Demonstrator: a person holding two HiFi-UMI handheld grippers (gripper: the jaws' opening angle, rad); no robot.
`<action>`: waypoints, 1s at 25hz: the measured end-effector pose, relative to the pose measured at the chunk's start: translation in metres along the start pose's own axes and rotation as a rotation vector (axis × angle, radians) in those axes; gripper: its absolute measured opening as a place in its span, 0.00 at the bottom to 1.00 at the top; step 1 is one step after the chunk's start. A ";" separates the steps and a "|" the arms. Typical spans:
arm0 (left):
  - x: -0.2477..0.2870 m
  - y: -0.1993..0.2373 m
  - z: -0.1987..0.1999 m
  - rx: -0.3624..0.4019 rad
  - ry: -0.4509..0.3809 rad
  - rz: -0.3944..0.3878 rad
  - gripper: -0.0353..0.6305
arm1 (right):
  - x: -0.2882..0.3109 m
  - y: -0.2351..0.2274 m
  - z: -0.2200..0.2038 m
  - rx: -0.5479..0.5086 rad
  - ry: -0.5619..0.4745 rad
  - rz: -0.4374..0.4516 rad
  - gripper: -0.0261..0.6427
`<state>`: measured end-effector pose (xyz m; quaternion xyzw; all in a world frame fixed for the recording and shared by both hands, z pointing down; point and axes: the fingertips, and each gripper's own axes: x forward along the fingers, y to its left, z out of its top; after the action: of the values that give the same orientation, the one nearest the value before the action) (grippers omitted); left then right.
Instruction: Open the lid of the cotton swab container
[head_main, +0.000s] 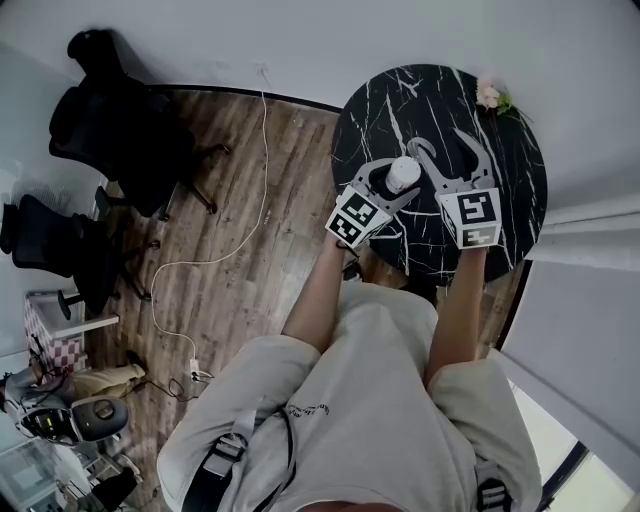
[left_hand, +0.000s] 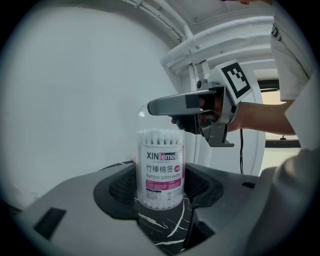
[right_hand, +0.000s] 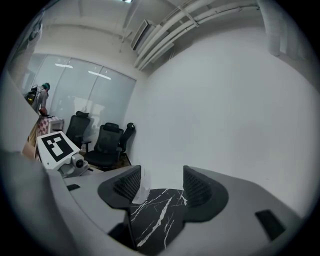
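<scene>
The left gripper (left_hand: 160, 186) pinches the upright swab container (left_hand: 160, 170) low on its body, on the table (head_main: 500, 130). The right gripper (right_hand: 160, 187) is spread, nothing held. One of its jaws sits just beside the clear lid (left_hand: 160, 120), which is on.

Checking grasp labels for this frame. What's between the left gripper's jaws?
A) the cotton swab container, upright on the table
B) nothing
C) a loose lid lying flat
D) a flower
A: in the left gripper view the cotton swab container stands upright on the black marble table, right between the pads of the left gripper.
</scene>
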<state>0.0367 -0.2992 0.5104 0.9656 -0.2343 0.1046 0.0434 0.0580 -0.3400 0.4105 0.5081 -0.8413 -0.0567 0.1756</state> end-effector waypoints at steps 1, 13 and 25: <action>0.000 0.000 0.001 -0.001 -0.002 0.001 0.45 | 0.000 -0.002 -0.001 0.001 0.004 -0.012 0.46; -0.002 0.003 0.005 0.016 -0.009 0.008 0.45 | 0.002 -0.015 -0.018 0.004 0.054 -0.097 0.46; -0.014 0.013 0.009 0.011 -0.016 0.049 0.45 | 0.007 -0.007 -0.030 0.045 0.102 -0.089 0.46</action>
<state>0.0206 -0.3056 0.4990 0.9606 -0.2574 0.0991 0.0340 0.0716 -0.3475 0.4380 0.5511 -0.8089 -0.0198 0.2039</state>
